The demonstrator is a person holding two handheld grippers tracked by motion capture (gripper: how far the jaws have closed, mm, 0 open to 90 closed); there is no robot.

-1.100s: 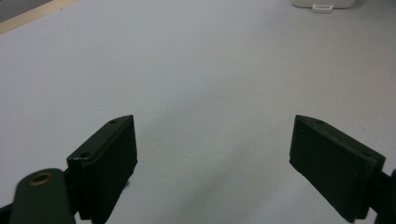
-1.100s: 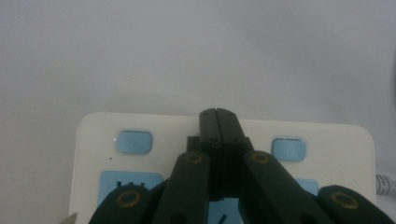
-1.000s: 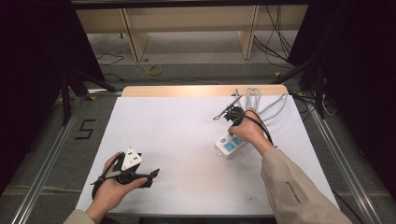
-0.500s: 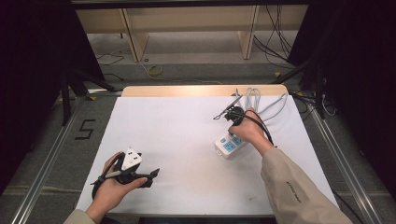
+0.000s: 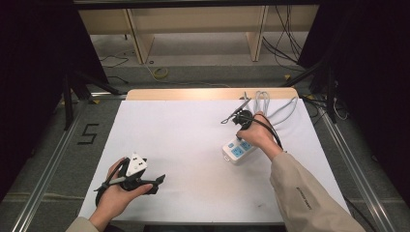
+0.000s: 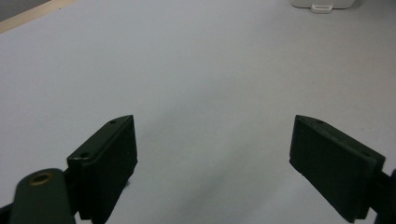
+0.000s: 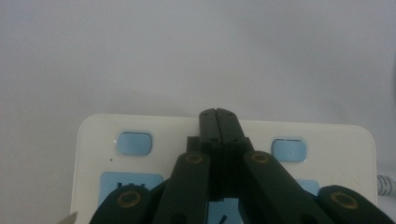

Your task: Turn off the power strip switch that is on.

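Observation:
A white power strip (image 5: 236,151) with pale blue switches and sockets lies right of the table's middle. A hand holds my right gripper (image 5: 241,128) directly above it. In the right gripper view its jaws are pressed together, and the right gripper (image 7: 217,115) has its tips over the top face of the power strip (image 7: 107,128), between two blue switches. Whether the tips touch the strip I cannot tell. My left gripper (image 5: 157,184) rests near the front left of the table. In its own view the left gripper (image 6: 215,154) stands wide open over bare white table.
The strip's grey cable (image 5: 270,104) loops toward the table's back right corner. The white table top (image 5: 183,145) has a wooden back edge (image 5: 208,93). The near end of the power strip (image 6: 322,4) shows at the top of the left gripper view.

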